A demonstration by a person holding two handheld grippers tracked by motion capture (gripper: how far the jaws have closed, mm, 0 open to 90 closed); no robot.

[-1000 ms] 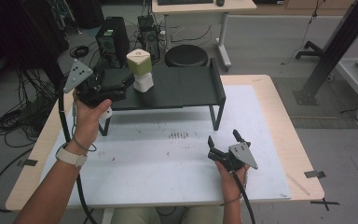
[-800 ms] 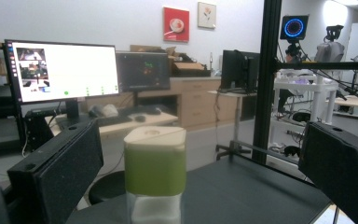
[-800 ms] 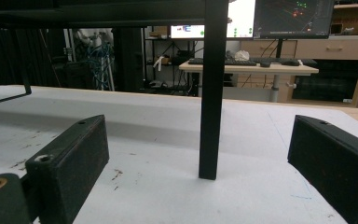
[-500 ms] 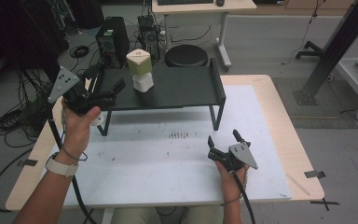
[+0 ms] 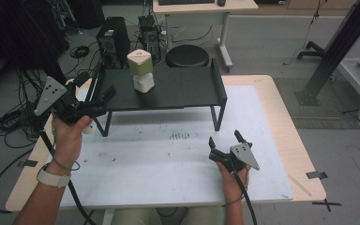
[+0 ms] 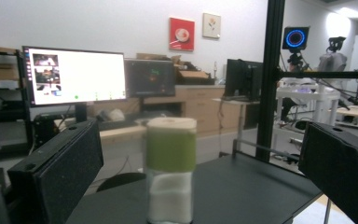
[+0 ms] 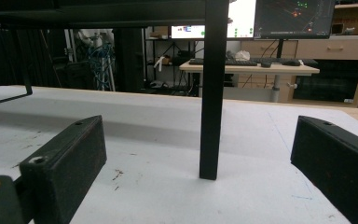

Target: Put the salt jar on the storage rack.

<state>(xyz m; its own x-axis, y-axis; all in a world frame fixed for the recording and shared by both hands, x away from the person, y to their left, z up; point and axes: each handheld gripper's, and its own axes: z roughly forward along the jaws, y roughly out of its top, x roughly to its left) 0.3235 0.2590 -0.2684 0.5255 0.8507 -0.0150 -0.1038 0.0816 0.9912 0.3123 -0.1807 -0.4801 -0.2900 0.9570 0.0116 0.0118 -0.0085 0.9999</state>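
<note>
White table mat (image 5: pixel 168 164) bears a black shelf (image 5: pixel 183 89) holding a green-capped jar (image 5: pixel 140 70).

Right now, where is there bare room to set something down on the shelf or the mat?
The shelf is bare right of the bottle to its end rail. The white mat is bare between the hands and under the shelf. Crowded: the shelf's left end, where the left gripper is, and the mat's corner by the right gripper.
</note>
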